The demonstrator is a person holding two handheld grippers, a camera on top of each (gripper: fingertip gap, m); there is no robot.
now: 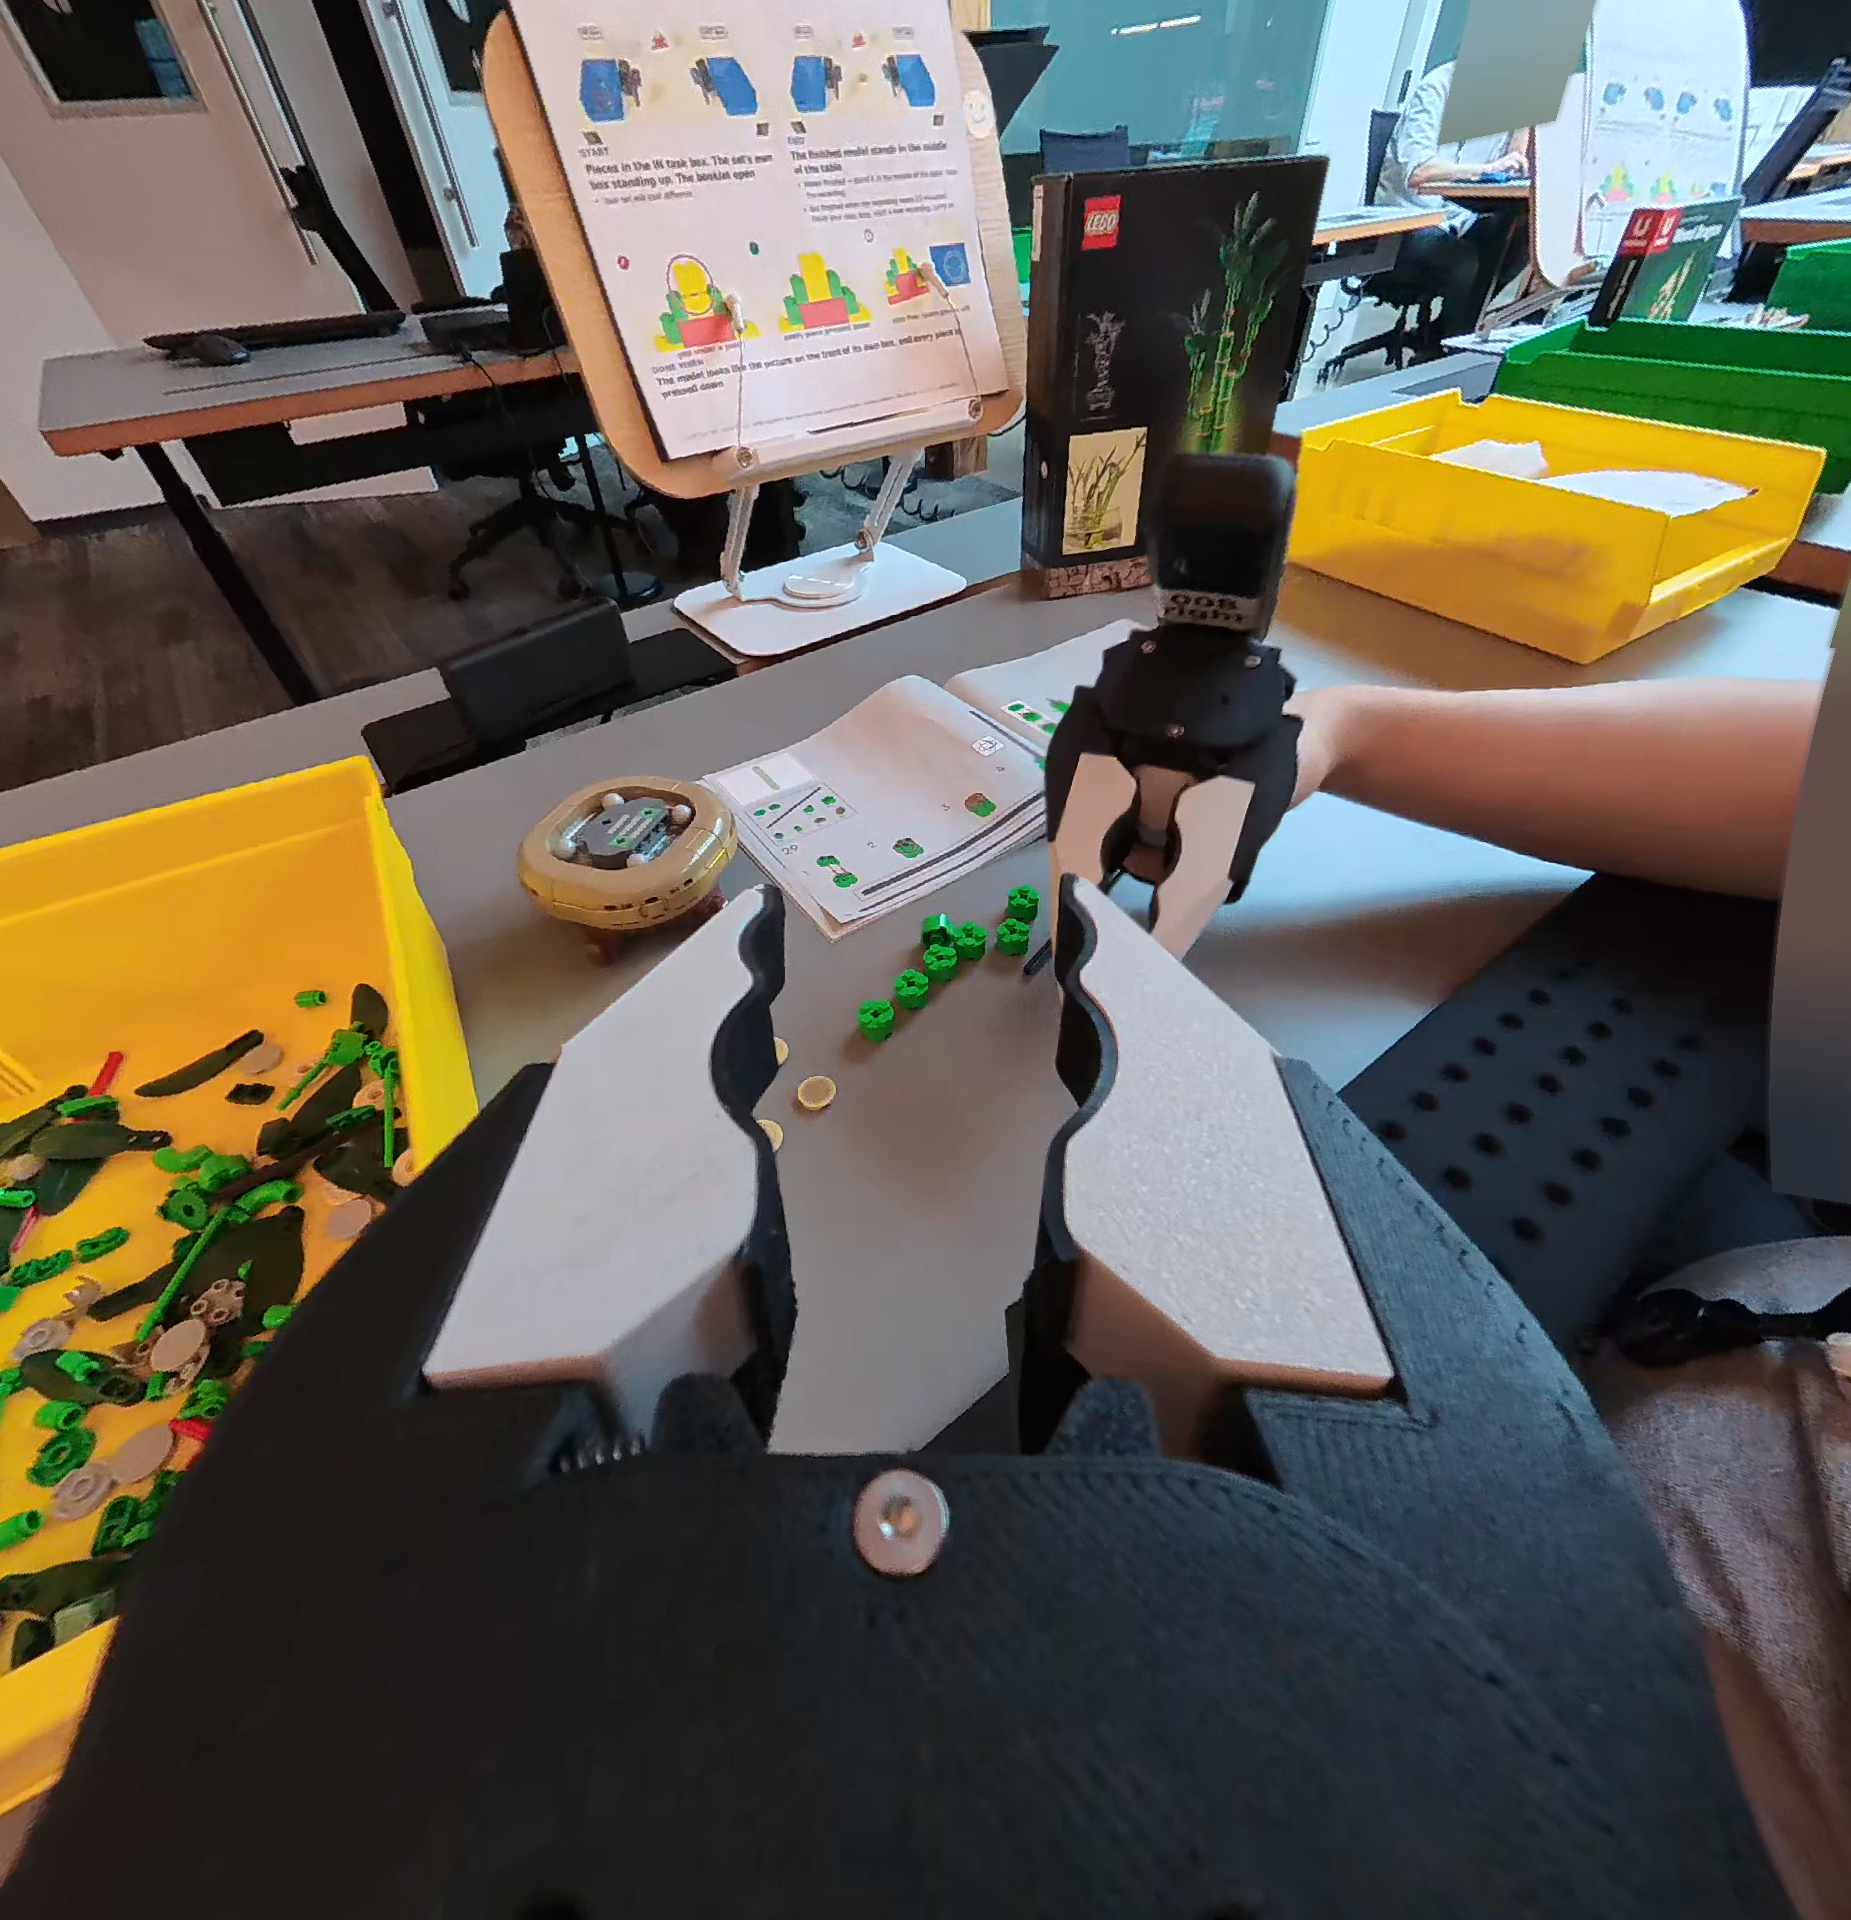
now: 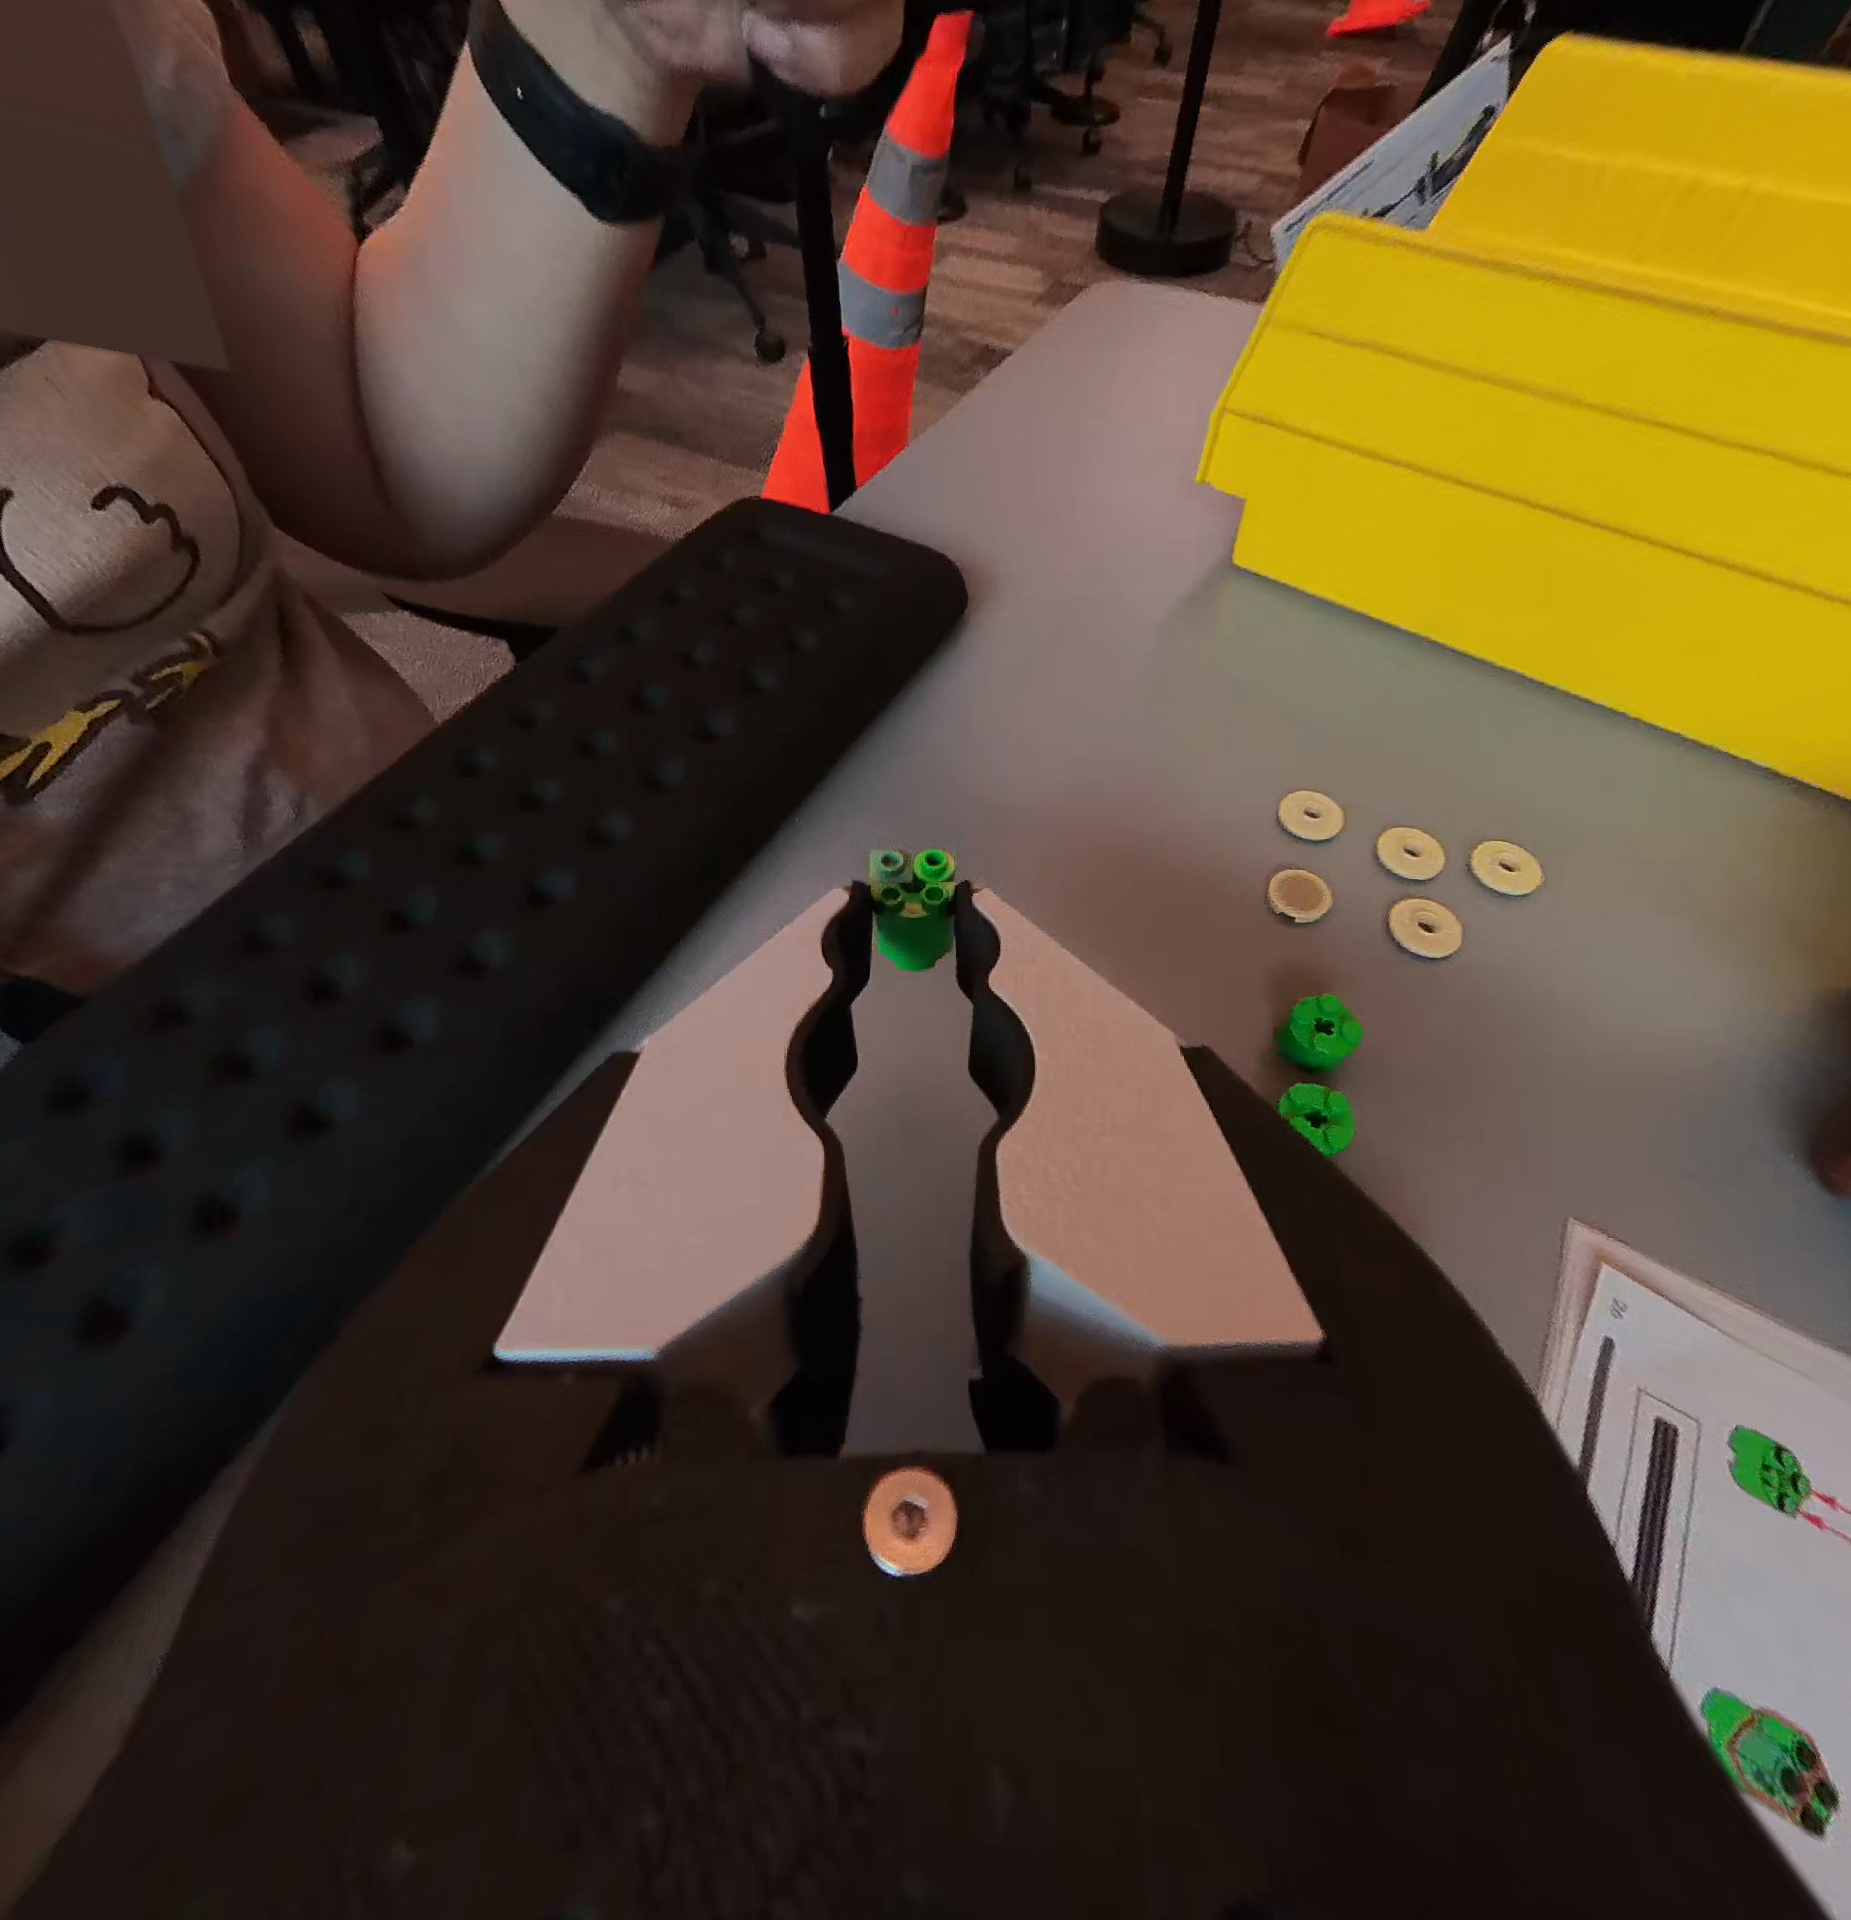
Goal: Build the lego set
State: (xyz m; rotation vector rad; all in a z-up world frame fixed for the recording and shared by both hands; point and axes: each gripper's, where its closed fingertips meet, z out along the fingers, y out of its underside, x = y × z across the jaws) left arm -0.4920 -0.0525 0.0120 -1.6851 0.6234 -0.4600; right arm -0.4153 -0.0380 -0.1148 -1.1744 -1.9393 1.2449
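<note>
Yellow bins: two near the work area, seen in the left wrist view; the left yellow bin [image 1: 401, 935] holds loose green, dark and tan pieces, too many to count; the far yellow bin [image 1: 1472, 582] sits at the right rear of the desk [image 1: 1368, 935].
Round tan base: one [image 1: 627, 854], a partly built piece with a dark studded centre, standing beside the left bin.
Tan discs: five [image 2: 1409, 854] in the right wrist view, lying flat in a loose cluster near the bin.
Booklet: one instruction booklet [image 1: 900, 790], open, behind the bricks.
Green round bricks: about seven [image 1: 942, 961] in a curving row on the desk in the left wrist view; two [image 2: 1319, 1031] show loose in the right wrist view.
Set box: one dark box [image 1: 1170, 364] standing upright at the back.
Left tongs: [image 1: 916, 935] set wide apart and empty, hovering above the desk, pointing at the brick row.
Right tongs: [image 2: 910, 894] narrowed onto a small green brick stack [image 2: 908, 930], pinched at the tips, held above the desk near a black perforated pad [image 2: 464, 894].
Forearm: bare, reaching in from the right behind the right tongs [image 1: 1170, 914], which point steeply down.
</note>
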